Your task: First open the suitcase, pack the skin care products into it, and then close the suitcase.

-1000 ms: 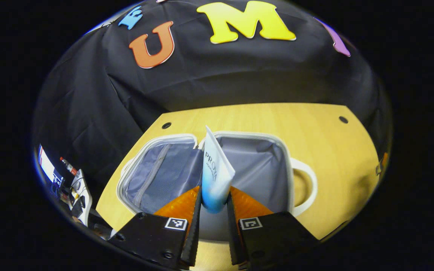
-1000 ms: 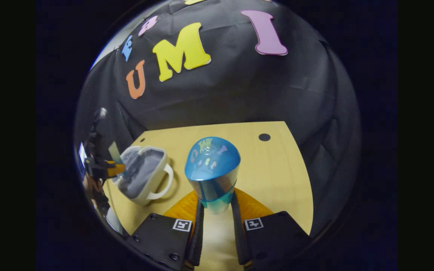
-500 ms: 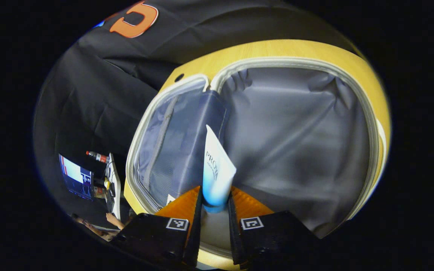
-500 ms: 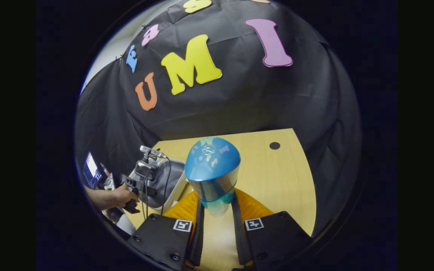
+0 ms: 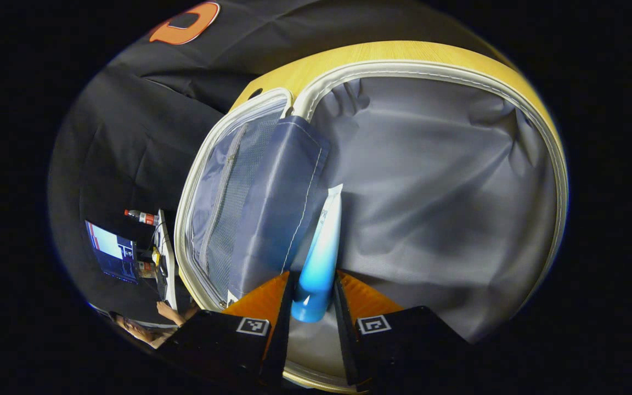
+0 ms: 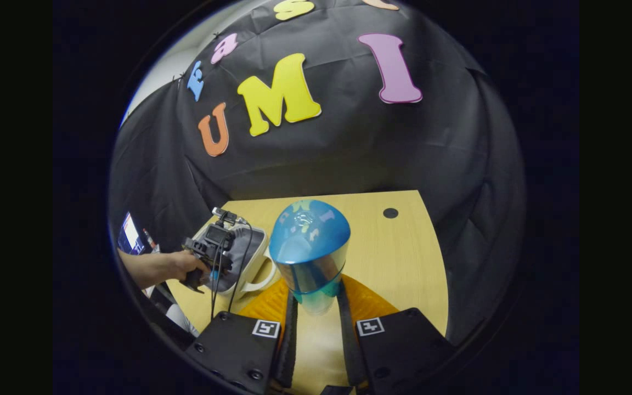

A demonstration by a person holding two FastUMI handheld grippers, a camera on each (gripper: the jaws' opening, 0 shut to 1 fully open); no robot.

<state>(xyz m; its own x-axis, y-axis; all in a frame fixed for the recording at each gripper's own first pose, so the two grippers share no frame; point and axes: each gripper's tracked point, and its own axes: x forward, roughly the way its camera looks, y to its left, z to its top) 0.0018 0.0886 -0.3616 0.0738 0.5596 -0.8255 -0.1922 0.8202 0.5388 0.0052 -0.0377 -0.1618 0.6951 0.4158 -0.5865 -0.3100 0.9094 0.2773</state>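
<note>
The small white suitcase [image 5: 554, 164] lies open on the table, its grey lining spread out and a mesh zip pocket [image 5: 223, 208] in the lid on the left. A white-and-blue tube [image 5: 321, 252] leans forward onto the lining, its cap end still between the fingers of my left gripper [image 5: 313, 315], which stand slightly parted and open. My right gripper [image 6: 316, 312] is shut on a blue dome-capped bottle [image 6: 309, 252] and holds it upright over the table. In the right gripper view, a hand [image 6: 170, 266] holds the left gripper [image 6: 209, 249] over the suitcase [image 6: 250, 258].
The wooden table [image 6: 398, 263] reaches back to the black cloth wall and has a round cable hole [image 6: 390, 213] at the far right. The suitcase's white handle [image 6: 261, 277] sticks out towards the bottle. A lit monitor [image 5: 108, 249] stands beyond the table's left edge.
My left gripper sank a little deeper into the suitcase, and the tube tipped from upright down onto the lining as the fingers eased apart. The right gripper stayed almost still with the bottle.
</note>
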